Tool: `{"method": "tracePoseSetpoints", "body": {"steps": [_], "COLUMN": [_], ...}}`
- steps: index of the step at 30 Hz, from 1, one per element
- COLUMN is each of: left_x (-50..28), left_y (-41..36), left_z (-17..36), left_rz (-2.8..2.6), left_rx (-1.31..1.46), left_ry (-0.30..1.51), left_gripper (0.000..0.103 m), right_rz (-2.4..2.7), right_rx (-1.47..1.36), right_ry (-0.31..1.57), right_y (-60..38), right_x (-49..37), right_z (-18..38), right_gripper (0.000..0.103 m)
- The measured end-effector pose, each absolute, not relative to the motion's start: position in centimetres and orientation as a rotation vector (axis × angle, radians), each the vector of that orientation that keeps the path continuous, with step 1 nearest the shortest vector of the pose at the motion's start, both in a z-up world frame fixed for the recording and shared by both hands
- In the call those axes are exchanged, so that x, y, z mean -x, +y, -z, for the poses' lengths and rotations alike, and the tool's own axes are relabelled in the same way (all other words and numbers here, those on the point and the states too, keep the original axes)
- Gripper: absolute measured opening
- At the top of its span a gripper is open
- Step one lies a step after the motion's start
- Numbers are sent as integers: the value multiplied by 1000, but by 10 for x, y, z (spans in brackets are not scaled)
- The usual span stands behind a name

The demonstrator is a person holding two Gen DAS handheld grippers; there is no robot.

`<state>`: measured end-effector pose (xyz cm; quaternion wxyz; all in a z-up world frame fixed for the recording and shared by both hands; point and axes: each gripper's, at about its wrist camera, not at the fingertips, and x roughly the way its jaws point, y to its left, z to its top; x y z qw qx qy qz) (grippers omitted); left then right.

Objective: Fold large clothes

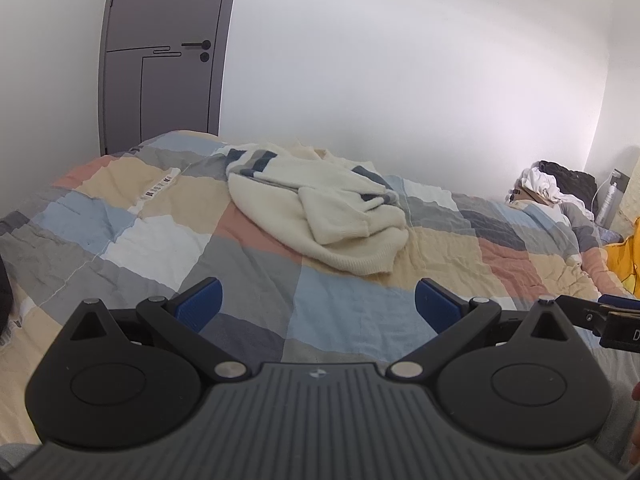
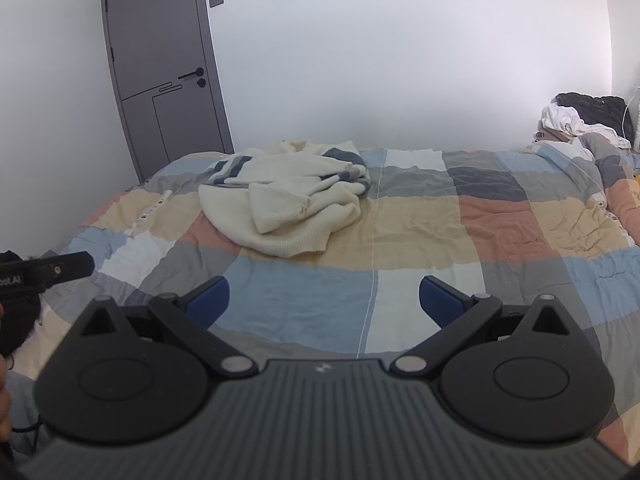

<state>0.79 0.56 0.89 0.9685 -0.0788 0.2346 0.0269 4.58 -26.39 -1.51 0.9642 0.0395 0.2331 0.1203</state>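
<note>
The bed is big and has a quilt of blue, gray, tan, pink and white squares. Behind it is a white wall with a gray door. A pile of other clothes sits at the far right end of the bed. The sweater lies on the quilt, toward the far left part of the bed, well apart from both grippers. It is cream and fluffy, with dark blue stripes. It is all bunched up in a heap, with one sleeve flopped over the middle and the bottom edge curled toward us. The left gripper hangs over the near side of the bed. Its jaws are wide apart and hold nothing. The right gripper does the same, jaws wide apart and holding nothing. No fold has been made yet, I think. Here is what could go wrong. The sweater is so tangled that the jaws may grab two layers at once, so it would not spread out flat. The jaws could also pinch the quilt under it and drag it along. The knit is soft and thick, so it may slip free if only a small bit is caught.
</note>
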Motion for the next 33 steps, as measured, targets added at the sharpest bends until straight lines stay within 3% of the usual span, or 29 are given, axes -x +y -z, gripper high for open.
{"method": "tracePoseSetpoints", "body": {"steps": [16,24,33], "left_x": [-109,-201,-317], "left_y": [32,54,77], "left_z": [-24,25,97], "left_rz": [-52,-92,-92], "left_rx": [141,227,363], "left_ry": [485,600,667], "left_gripper": [103,103,103], "right_rz": [-226,-207,-194], "right_rx": [-123,-217,-410], "right_ry": [410,463,580], "right_y": [-232,-213,-211], "right_x": [-126,-199,-306], "right_z": [-4,13,75], "right_gripper": [103,103,103]}}
